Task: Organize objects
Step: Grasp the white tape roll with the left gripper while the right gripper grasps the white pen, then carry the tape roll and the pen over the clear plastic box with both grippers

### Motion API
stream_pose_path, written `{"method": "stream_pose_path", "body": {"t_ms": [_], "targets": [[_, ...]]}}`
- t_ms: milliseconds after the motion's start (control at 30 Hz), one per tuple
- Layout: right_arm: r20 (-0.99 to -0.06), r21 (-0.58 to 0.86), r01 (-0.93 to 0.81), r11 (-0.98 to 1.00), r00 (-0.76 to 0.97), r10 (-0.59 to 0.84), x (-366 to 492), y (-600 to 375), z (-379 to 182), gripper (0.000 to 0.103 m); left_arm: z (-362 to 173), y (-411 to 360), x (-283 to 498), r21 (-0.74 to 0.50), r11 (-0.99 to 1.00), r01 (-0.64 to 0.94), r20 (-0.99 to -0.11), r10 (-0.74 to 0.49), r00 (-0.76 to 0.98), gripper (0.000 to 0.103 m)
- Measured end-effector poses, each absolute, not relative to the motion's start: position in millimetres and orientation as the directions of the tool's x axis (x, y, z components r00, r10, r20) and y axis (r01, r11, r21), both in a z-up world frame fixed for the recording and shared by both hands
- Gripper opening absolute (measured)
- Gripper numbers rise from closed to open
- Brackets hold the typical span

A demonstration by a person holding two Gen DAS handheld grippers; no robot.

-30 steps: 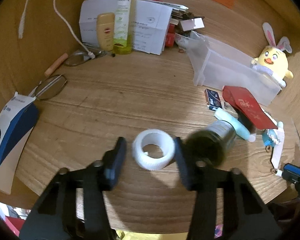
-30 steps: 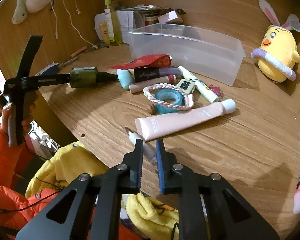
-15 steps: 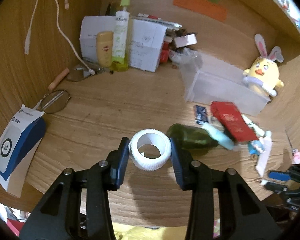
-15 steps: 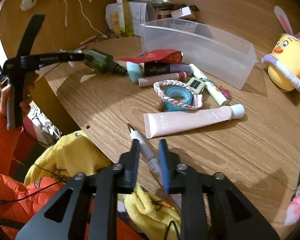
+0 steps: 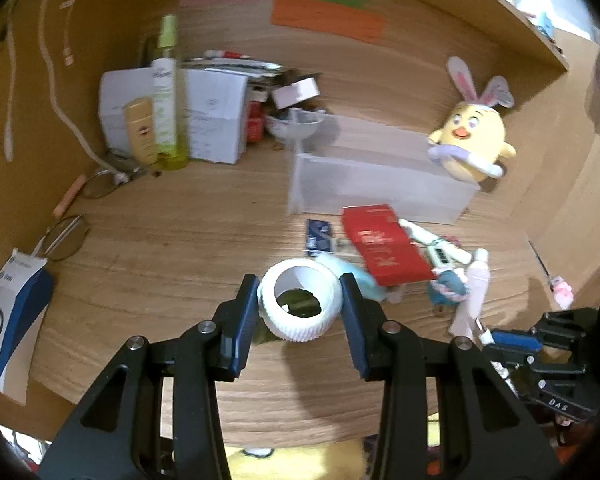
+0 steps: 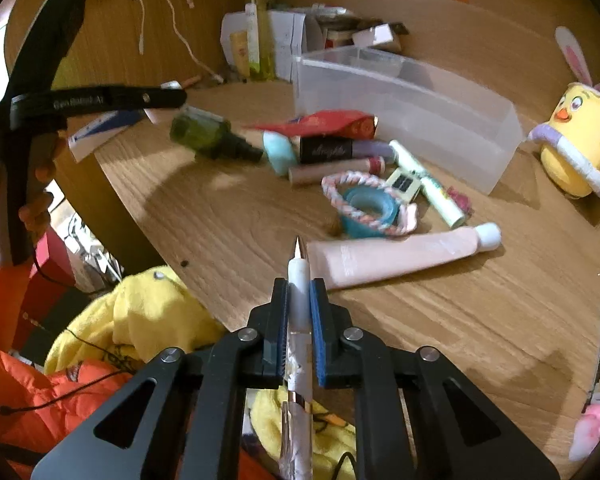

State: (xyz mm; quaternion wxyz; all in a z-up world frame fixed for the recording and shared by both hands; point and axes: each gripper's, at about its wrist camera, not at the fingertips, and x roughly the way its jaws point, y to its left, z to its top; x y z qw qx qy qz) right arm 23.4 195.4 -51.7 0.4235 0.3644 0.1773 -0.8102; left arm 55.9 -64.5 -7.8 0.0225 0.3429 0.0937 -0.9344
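My left gripper (image 5: 300,300) is shut on a white ribbed tape roll (image 5: 300,306) and holds it above the desk; the gripper also shows in the right wrist view (image 6: 168,98). My right gripper (image 6: 299,300) is shut on a white pen (image 6: 298,320), tip pointing forward, above the desk's front edge. A clear plastic bin (image 6: 412,96) stands at the back, also seen in the left wrist view (image 5: 376,176). A dark green bottle (image 6: 208,134) lies on the desk below the left gripper.
A pile lies before the bin: red packet (image 6: 324,126), teal tape roll (image 6: 366,210), pink tube (image 6: 396,254), braided band (image 6: 360,196). A yellow chick plush (image 6: 580,140) sits right. Boxes and bottles (image 5: 164,120) stand at the back left. Glasses (image 5: 66,236) lie left.
My left gripper lifted the white tape roll and moved right, over the green bottle. My right gripper closed on the pen and raised it off the desk.
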Motion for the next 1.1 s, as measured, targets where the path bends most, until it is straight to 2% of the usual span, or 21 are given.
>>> {"method": "stream_pose_path", "body": {"t_ms": [467,1100], "targets": [[-0.592,0.053,0.735,-0.676,-0.522,-0.614,-12.6,218.5,11.2,0.01,25.3,-28.5,28.3,-0.163,-0.987,-0.008,-0.59,0.104,-0.801,0.04],[-0.422,0.075,0.642,-0.763,-0.673,-0.608,-74.7,240.3,76.9,0.01,57.8,-27.6,-36.4,-0.179,-0.983,-0.033,-0.564,0.129,-0.815,0.04]]}}
